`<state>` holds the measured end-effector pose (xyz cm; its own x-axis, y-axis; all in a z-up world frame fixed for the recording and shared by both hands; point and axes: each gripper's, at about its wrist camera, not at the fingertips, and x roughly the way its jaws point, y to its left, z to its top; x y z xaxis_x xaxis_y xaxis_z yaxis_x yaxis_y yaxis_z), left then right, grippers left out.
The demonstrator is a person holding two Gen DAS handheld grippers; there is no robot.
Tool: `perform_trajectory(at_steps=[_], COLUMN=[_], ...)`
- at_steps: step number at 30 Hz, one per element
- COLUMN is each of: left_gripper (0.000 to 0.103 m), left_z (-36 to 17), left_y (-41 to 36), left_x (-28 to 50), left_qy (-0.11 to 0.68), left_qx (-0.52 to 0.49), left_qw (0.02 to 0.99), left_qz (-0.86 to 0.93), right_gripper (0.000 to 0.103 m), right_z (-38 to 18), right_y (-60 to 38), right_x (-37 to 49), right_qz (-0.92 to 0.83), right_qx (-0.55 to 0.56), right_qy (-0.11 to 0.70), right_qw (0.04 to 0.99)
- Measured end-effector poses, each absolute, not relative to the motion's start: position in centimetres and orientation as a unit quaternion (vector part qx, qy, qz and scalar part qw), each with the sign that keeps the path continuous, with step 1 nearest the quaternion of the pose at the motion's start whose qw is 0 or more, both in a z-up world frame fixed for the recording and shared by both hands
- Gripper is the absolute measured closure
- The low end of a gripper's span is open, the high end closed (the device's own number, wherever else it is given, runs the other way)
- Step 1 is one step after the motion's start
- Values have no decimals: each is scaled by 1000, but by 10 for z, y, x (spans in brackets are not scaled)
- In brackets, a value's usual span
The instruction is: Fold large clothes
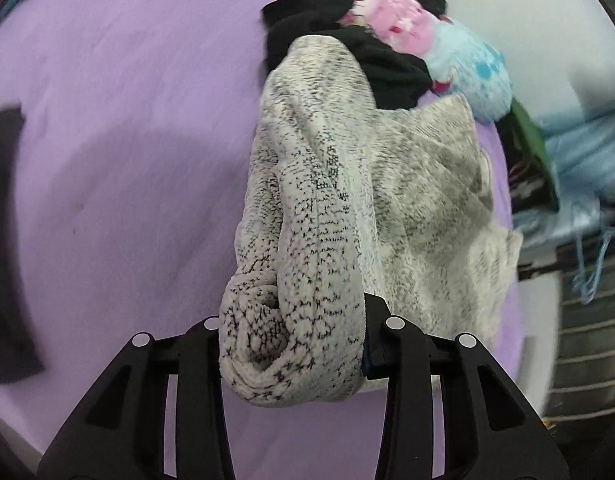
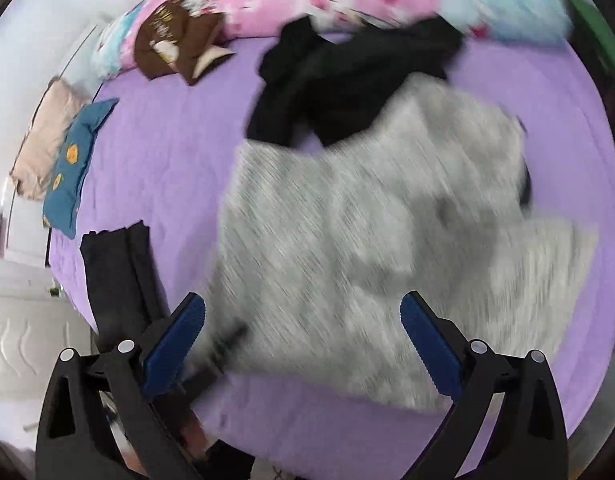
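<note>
While the left wrist view shows the left gripper point(image 1: 295, 344) pinching a thick rolled bunch of the grey knit sweater point(image 1: 327, 216), the rest of that garment hangs away from it toward the far right edge of the bed point(image 1: 119, 128), where its upper end lies against the black garment point(image 1: 371, 68). A grip on such a fat wad is likely shallow; if the knit slips layer by layer, the bunch could drop out and undo whatever shape the fold has. Pulling on could also drag the black garment along, since the two touch, and both sit close to the pink patterned blanket point(image 1: 391, 12) at the far edge

From the right wrist view, the right gripper point(image 2: 303, 344) stands spread wide with nothing between its blue pads point(image 2: 175, 344), hovering over the near part of the sweater, which covers the middle and right of the bed. Heavy blur makes the sweater's edges hard to read here, so closing down now risks catching a mid-panel fold instead of a hem or corner, leaving a crooked crease. A folded dark garment point(image 2: 119, 276) lies at the left edge, well clear
</note>
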<state>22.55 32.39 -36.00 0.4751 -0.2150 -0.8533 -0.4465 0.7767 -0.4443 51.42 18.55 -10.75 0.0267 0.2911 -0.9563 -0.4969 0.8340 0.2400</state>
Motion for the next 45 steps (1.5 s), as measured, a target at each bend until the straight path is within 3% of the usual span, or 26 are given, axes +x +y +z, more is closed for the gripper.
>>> perform_trajectory(at_steps=[8,14,19,24,39,40,42,43,44,45], left_gripper=[67,67,67,67,67,67,67,67,67,67], left_z=[-337,-332,-332,-332,-327,-327,-326,-326,-326,-327], left_y=[283,270,267,266,259,258,257,258,258,258], left_x=[235,238,238,236,239,239,239,239,239,239], left_qy=[508,507,503,502,501,501,501,502,502,503], left_qx=[-228,-193,-185,-184,-167,-166,-163,-165,-165,-165], left_qw=[828,837,842,843,847,848,848,848,847,847], left_qz=[69,66,63,66,54,53,50,51,50,48], right_gripper=[7,7,7,7,7,9,25,49,62,66], right_z=[-155,-225,-264,-292,-329,-330,-333,-331,-328,-326], right_y=[340,390,400,400,385,381,370,365,359,355], right_x=[552,533,526,522,508,510,518,523,528,531], right_qz=[182,98,51,-46,-70,-71,-76,-77,-75,-71], right_qx=[-230,-376,-396,-474,-482,-479,-480,-470,-443,-420], right_qy=[732,731,737,688,675,679,684,687,700,715], right_qw=[615,561,546,548,554,552,544,549,555,554])
